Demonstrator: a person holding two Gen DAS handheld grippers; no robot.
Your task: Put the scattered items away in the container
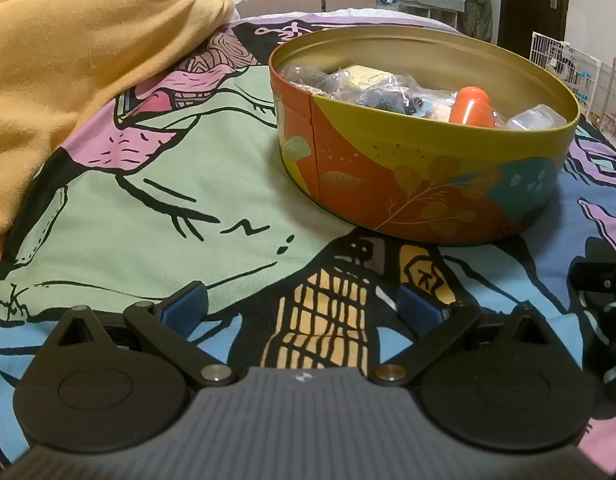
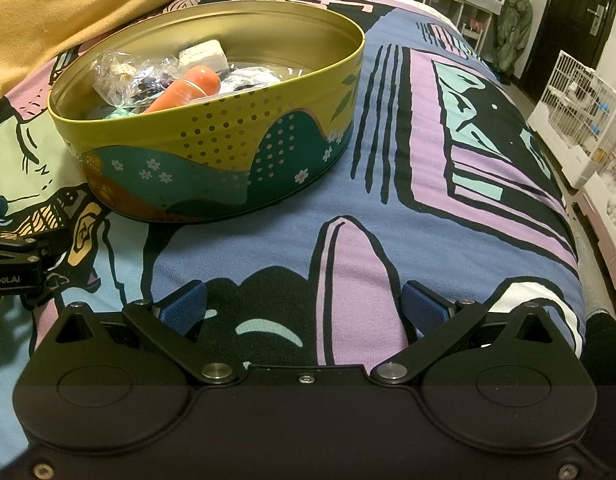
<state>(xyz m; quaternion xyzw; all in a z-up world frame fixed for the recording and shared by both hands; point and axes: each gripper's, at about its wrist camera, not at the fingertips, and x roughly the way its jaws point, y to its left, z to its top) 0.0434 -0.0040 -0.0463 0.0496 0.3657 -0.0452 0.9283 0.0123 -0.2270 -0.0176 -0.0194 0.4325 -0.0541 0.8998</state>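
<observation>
Both my left gripper (image 1: 304,304) and right gripper (image 2: 304,306) gape apart, holding nothing. My round floral tin (image 1: 427,184) sits lidless, with an orange tube (image 1: 469,108) among plastic bags (image 1: 347,84).

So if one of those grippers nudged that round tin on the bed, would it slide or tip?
The tin is wide and low, so it would probably slide, not tip. The soft bedspread may drag at it. Its smooth wall looks slippery for the open fingers.

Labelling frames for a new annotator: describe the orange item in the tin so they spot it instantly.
On the patterned cartoon-print bedspread sits a round, lidless metal tin with a gold interior. Among the crinkled clear plastic packets inside lies a smooth orange capsule-shaped plastic object. It is the tin's only glossy, solid orange piece.
</observation>
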